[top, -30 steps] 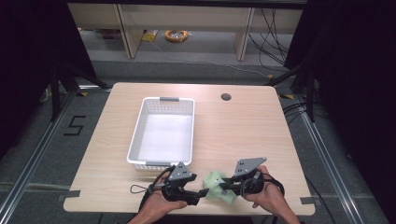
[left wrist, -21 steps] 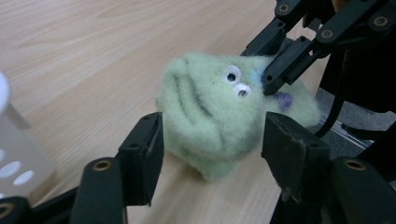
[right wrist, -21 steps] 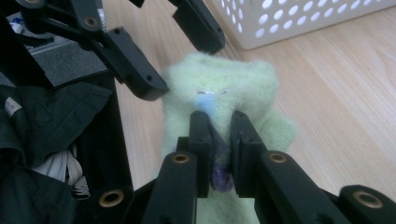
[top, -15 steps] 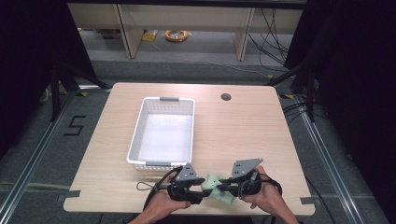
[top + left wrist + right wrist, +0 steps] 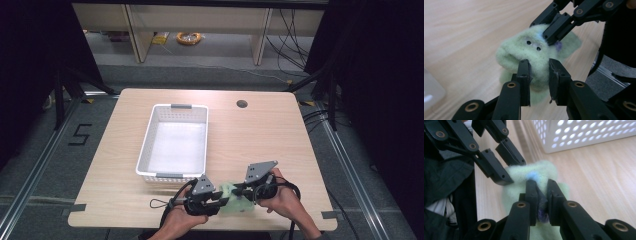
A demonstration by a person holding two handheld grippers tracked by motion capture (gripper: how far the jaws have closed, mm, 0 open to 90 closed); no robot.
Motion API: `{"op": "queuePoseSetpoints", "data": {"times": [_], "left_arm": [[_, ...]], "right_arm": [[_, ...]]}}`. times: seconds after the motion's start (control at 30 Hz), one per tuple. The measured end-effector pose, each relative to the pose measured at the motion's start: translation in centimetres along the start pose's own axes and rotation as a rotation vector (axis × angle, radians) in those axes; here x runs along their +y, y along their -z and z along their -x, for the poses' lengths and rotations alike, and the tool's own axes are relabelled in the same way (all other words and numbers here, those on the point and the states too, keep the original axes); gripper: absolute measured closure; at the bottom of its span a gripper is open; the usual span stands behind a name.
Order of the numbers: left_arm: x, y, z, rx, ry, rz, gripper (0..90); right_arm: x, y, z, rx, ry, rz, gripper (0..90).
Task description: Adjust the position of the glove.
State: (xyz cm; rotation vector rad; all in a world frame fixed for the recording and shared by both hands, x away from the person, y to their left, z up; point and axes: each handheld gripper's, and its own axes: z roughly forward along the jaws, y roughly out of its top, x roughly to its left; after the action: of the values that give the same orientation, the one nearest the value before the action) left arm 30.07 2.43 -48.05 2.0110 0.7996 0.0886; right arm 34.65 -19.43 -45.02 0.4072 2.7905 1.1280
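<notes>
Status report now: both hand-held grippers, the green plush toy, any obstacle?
Left hand-held gripper just closed on pale green plush toy. Right hand-held gripper shut on same toy. White perforated plastic basket apart, nothing blocking.

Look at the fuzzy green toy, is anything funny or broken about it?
Nothing looks broken. The green plush toy lies at the table's near edge, pinched from both sides: the left gripper, whose jaws have just been closing, squeezes its fuzz, and the right gripper clamps its purple bit. The white basket sits straight.
</notes>
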Motion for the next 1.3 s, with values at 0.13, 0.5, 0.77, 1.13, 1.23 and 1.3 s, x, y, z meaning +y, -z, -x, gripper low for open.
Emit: {"op": "queuePoseSetpoints", "data": {"times": [0.13, 0.5, 0.77, 1.13, 1.23, 1.3], "left_arm": [[-0.9, -0.7, 0.0, -0.006, 0.048, -0.029, 71.0], [-1.3, -0.9, -0.1, -0.009, 0.043, -0.027, 68.1], [-1.3, -1.0, 0.1, -0.006, 0.048, -0.028, 67.8], [-1.3, -1.0, 0.4, 0.006, -0.001, -0.030, 72.0], [-1.2, -0.9, 0.7, 0.000, 0.008, -0.017, 74.1], [-1.1, -0.6, 1.0, -0.001, 0.013, -0.011, 74.4]], "right_arm": [[-1.3, -1.0, 0.2, 0.037, -0.028, -0.025, 80.8], [-2.1, 0.1, 0.2, -0.036, -0.187, 0.018, 56.4], [-3.7, 3.0, -0.9, -0.224, -0.307, -0.015, 58.8], [-6.2, 1.0, 0.0, -0.122, -0.395, 0.004, 81.8], [-5.7, 1.3, -0.3, -0.144, -0.348, 0.000, 86.1], [-4.9, 2.2, -0.5, -0.160, -0.303, 0.034, 86.5]]}}
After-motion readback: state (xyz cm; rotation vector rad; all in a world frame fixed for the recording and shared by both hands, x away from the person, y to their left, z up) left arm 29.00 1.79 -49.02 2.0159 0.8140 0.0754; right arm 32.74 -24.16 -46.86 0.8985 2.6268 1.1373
